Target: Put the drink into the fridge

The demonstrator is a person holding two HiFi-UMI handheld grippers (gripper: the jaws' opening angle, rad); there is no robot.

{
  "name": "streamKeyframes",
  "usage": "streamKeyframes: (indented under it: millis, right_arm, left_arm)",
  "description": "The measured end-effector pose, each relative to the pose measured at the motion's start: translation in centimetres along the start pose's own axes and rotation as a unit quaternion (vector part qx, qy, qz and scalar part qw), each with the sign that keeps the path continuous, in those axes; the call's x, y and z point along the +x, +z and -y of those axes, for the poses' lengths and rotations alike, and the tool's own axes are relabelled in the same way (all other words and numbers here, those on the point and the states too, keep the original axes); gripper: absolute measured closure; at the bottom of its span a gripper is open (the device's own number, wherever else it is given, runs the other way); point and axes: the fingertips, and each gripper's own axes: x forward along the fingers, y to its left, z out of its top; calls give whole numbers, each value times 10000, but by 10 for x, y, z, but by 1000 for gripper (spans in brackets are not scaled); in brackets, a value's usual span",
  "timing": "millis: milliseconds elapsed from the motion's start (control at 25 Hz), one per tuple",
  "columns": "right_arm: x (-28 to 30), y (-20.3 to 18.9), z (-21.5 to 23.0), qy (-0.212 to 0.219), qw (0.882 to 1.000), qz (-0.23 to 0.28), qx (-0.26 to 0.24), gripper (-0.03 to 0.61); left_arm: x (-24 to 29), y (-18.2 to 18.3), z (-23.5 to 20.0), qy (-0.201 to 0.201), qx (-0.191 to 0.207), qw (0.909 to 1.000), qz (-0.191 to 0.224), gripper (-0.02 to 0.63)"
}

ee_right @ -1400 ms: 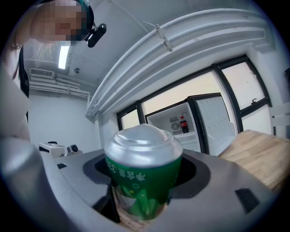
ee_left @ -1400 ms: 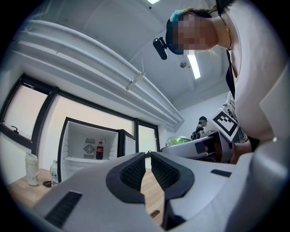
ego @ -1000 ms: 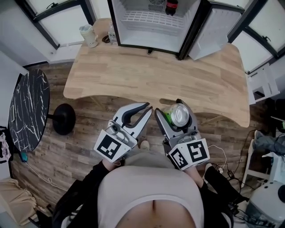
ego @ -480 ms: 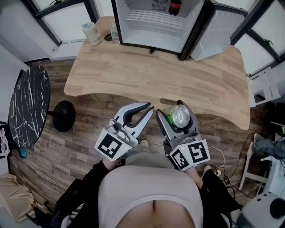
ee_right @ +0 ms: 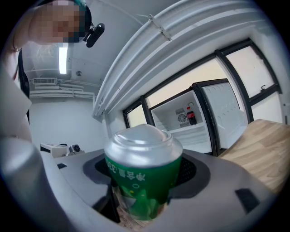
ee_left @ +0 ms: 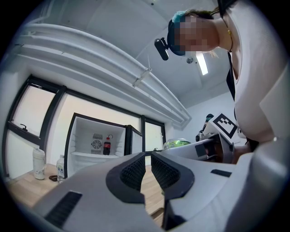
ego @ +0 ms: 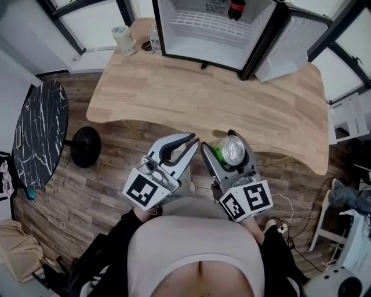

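Right tool (ego: 225,146) of mine pinches a green drink can (ee_right: 144,174) between its two jaws, the silver top tipped away from me toward the far side. Just to its left, my left tool (ego: 193,139) has its jaws pressed almost together, with only a sliver of gap and nothing between them. I hold both close to my body, over the wood floor (ego: 110,180) at the near edge of the wooden surface (ego: 232,104). The can is well apart from the fridge (ego: 197,40), which stands open on the far side of the surface, its door (ego: 290,40) swung out to the right. A dark cola bottle (ego: 237,8) stands inside. A pale cup (ego: 123,39) and a clear bottle (ego: 155,42) sit at the far left corner.
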Motion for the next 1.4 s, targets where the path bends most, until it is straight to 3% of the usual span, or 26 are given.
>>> streamKeyframes:
  millis: [600, 1400]
  right_arm:
    - [75, 24, 64, -404, 9991, 98, -101, 233]
    - [196, 51, 137, -750, 9971, 125, 7, 233]
  left_arm:
    - [77, -2, -78, -372, -14, 9992, 167, 571]
    - [163, -12, -194, -652, -151, 9978, -20, 571]
